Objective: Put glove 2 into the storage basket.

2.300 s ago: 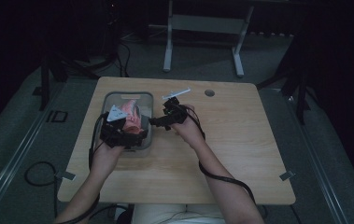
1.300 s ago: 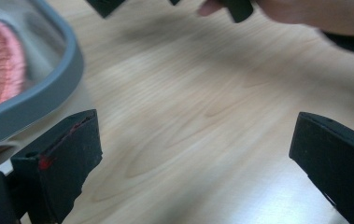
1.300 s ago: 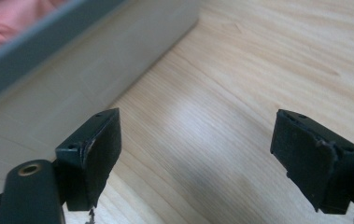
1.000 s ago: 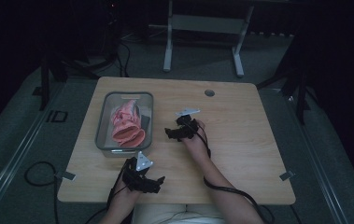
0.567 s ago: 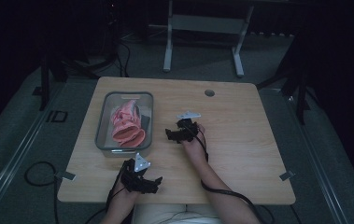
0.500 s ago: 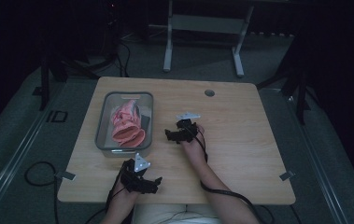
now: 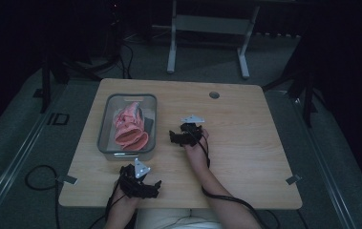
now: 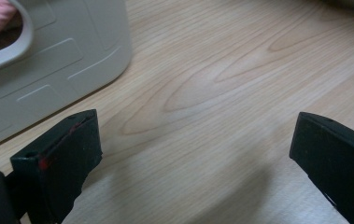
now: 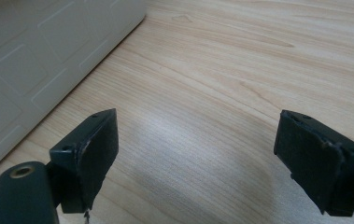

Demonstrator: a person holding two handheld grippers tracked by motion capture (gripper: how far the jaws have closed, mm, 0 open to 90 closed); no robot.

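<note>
Both grippers empty, jaws wide, resting on the table (image 7: 245,143). Pink cloth (image 7: 130,126) lies in the grey bin (image 7: 103,125), long axis running away from the person. Right gripper (image 7: 175,137) sits just right of the bin, nearer; left gripper (image 7: 155,186) below its near wall.

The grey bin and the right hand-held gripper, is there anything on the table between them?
No, just bare wood. In the high view, the table has nothing on it between the grey bin and the right hand-held gripper.
</note>
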